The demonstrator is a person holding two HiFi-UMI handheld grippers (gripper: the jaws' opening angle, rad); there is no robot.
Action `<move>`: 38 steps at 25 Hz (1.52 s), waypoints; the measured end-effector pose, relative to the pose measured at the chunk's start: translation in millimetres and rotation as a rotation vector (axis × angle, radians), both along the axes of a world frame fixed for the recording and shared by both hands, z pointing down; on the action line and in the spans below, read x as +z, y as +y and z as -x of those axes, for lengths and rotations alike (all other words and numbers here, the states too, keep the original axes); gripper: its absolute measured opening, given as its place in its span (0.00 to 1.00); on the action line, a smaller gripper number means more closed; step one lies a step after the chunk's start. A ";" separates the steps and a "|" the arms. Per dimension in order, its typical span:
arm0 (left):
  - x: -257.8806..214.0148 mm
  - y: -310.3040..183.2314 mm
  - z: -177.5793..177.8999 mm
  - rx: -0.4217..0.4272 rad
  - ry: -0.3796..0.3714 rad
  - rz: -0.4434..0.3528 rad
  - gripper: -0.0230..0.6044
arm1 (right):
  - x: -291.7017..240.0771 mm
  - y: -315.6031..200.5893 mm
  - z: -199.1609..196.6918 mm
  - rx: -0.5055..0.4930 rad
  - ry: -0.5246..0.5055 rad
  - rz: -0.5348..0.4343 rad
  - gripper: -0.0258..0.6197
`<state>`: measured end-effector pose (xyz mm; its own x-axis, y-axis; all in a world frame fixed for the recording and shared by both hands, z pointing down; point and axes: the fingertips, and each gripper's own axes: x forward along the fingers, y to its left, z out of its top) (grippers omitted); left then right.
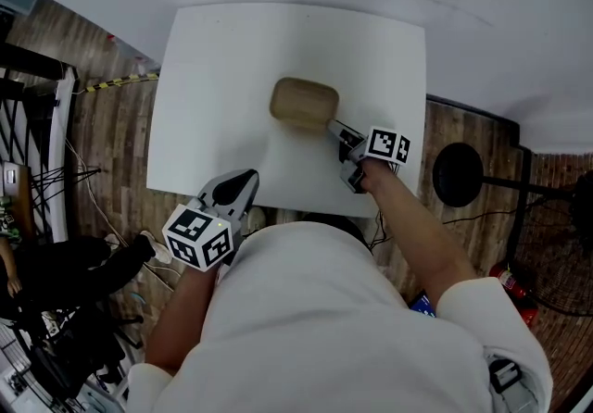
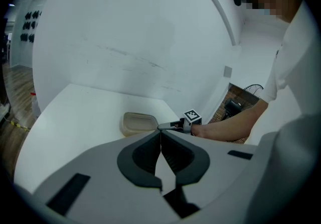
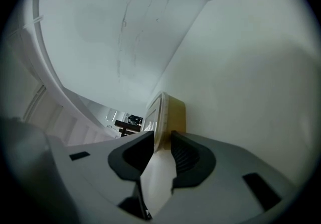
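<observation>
Right claw (image 3: 162, 140) is clamped on the rim of the box (image 1: 303, 103), grip made; box rests flat on the bench (image 1: 222, 59), not raised; left claw (image 2: 160, 135) pressed together, empty, at the near edge.

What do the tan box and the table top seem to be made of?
The tan box looks like moulded fibre or matt plastic: dull, even beige, rounded corners, pressed lid rim; which, I cannot tell. The table top looks like white laminate or painted board: smooth, plain, no grain.
</observation>
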<state>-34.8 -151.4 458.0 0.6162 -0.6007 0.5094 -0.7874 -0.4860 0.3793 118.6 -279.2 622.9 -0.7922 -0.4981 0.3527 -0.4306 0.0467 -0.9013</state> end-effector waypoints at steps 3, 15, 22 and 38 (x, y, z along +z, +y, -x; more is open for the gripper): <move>4.0 -3.1 -2.3 -0.004 -0.005 -0.005 0.06 | 4.7 -3.8 -4.5 0.009 0.013 -0.003 0.20; 7.1 -7.7 6.4 0.002 -0.007 -0.001 0.07 | -13.4 -16.4 -19.4 0.042 0.116 -0.110 0.13; 6.9 -8.8 2.5 0.019 0.002 -0.009 0.06 | -23.4 -14.6 -25.4 0.075 0.088 -0.123 0.12; 6.8 -5.7 21.8 0.068 0.047 -0.028 0.06 | -69.8 17.3 -22.0 0.160 -0.051 -0.119 0.11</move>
